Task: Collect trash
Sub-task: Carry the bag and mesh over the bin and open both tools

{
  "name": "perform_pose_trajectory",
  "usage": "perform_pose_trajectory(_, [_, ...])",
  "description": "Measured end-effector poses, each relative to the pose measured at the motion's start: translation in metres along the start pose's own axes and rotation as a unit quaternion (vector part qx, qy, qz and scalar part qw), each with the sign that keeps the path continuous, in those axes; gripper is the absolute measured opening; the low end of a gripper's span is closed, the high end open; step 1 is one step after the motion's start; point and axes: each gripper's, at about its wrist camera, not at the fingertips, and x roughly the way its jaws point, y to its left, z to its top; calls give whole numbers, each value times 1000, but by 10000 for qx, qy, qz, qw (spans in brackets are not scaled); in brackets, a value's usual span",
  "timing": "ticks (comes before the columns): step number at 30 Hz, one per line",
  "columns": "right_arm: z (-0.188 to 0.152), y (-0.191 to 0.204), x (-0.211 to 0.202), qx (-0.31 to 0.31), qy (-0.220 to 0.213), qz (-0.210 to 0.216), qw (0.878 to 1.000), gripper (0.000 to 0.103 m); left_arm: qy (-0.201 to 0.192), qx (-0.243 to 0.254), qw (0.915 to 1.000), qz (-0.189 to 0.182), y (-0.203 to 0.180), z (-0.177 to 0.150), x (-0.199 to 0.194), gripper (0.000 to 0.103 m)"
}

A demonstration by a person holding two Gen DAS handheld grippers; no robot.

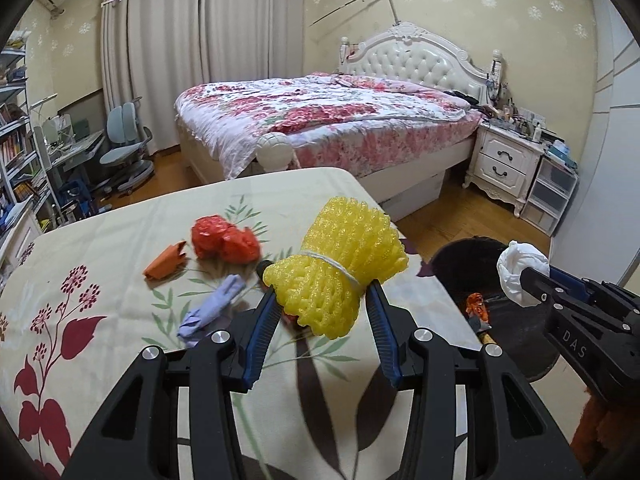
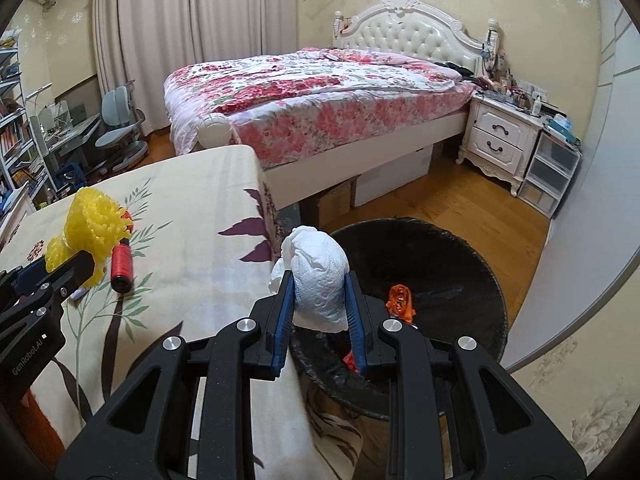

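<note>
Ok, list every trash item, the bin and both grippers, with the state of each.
Yellow foam net: clamped in left gripper.
White tissue wad: clamped in right gripper.
Trash bin: open, orange wrapper inside.
Red bag, orange scrap, purple scrap: loose on table.

Bumpy yellow foam net [image 1: 340, 264] tied with thin white string, soft crinkly white paper ball [image 2: 318, 280], shiny black plastic bin bag [image 2: 452, 280] beside the matt flowery cloth table cover [image 1: 100, 280], crackly shiny orange wrapper [image 2: 400, 300] inside the bag
</note>
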Motion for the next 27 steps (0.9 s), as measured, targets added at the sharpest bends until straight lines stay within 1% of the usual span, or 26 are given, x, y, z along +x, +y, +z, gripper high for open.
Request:
perform_pose_trajectory(5, [-2, -33, 2, 213, -4, -231, 9995, 24, 40, 157, 9997, -185, -31, 3, 11, 46])
perform_pose_trajectory(11, [-3, -58, 6, 366, -40, -454, 9983, 24, 80, 298, 9990, -325, -63, 5, 27, 46])
perform_pose_trajectory(19, [-7, -82, 17, 620, 23, -516, 9967, 24, 146, 398, 9979, -484, -95, 10, 46, 46])
perform_pose_trajectory(27, [-9, -96, 30, 744, 155, -571, 9955, 25, 368, 518, 9965, -536, -117, 10, 68, 47])
